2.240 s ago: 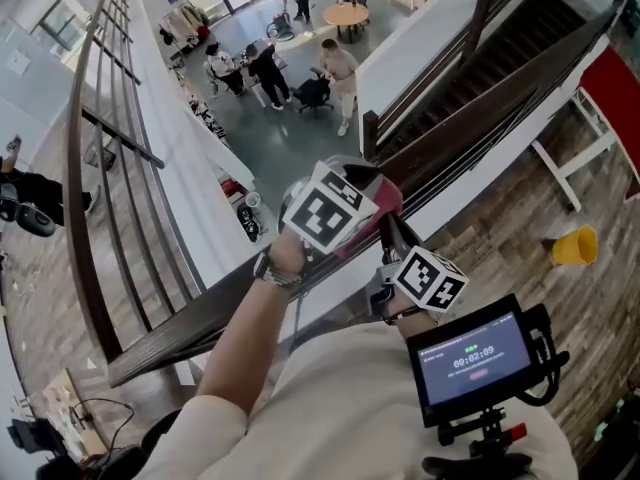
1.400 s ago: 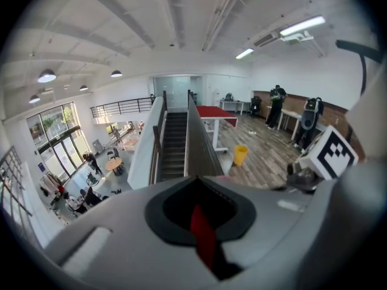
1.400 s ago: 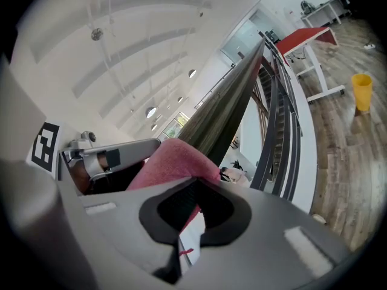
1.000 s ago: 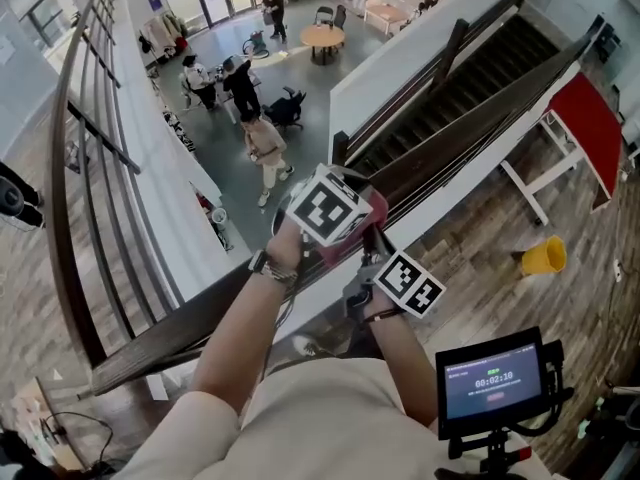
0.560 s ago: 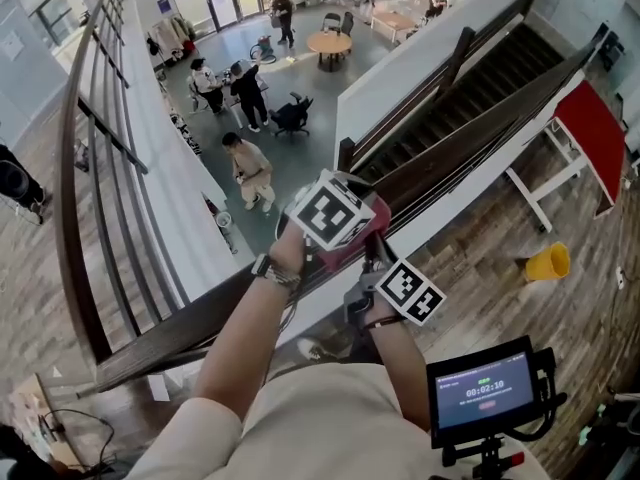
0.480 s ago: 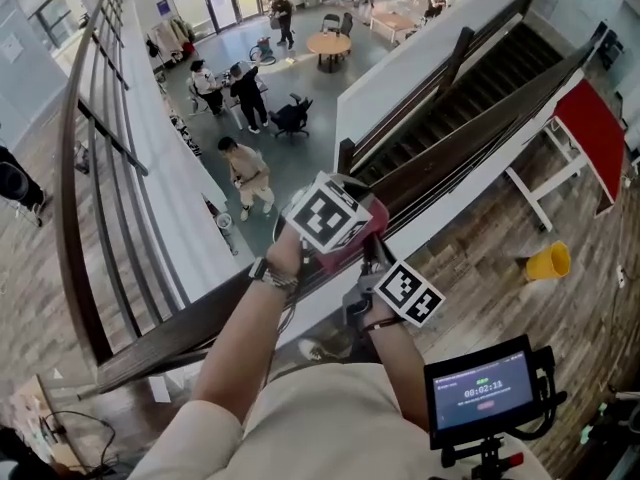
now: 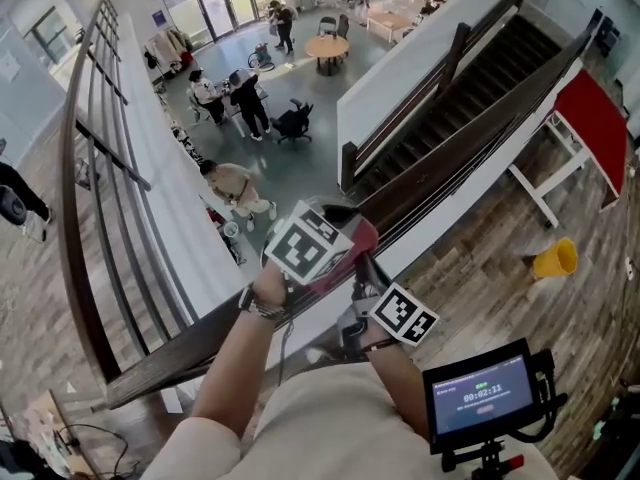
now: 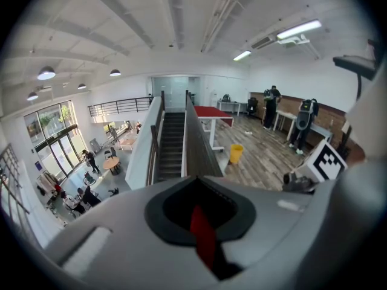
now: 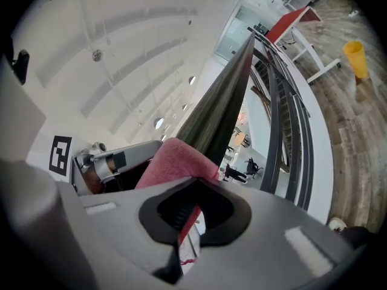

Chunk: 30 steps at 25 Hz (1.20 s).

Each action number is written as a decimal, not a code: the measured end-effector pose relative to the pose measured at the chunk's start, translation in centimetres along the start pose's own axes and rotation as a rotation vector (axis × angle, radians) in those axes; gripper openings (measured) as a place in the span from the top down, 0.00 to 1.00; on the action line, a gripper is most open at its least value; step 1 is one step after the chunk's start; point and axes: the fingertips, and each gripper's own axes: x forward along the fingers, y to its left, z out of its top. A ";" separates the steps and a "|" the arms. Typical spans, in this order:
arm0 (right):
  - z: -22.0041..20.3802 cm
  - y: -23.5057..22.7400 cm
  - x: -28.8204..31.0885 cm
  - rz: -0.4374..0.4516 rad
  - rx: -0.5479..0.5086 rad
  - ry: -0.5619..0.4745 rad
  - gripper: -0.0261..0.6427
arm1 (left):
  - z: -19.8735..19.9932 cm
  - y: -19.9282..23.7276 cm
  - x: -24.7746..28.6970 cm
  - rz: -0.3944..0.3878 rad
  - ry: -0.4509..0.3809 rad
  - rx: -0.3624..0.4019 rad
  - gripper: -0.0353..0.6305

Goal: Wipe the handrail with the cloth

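cloth (image 7: 352,243): pink-red | handrail (image 7: 190,348): dk brown, streaky | cubes on left tool (image 7: 335,248) & right tool (image 7: 368,278): blk/wht square markers | tool bodies: grey | bucket (image 7: 555,258): yellow | counter (image 7: 598,118): red top, wht legs | floor (image 7: 480,268): grey-brown planks

Open office atrium, staircase (image 7: 480,83), round table (image 7: 327,44) below, ceiling lights (image 8: 46,73)

Ahead of the left gripper (image 7: 322,248) the handrail (image 7: 460,143) top runs bare; the right gripper (image 7: 366,280) and bunched cloth (image 7: 358,240) crowd its right side.
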 end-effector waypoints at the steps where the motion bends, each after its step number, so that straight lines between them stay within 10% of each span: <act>1: -0.1 -0.1 -0.1 0.007 0.005 0.009 0.98 | -0.1 -0.2 0.0 -0.001 0.000 0.001 0.94; 30: 0.9 1.4 -0.6 0.099 0.024 0.151 0.98 | 1.9 -0.8 -1.5 0.011 0.008 0.030 0.94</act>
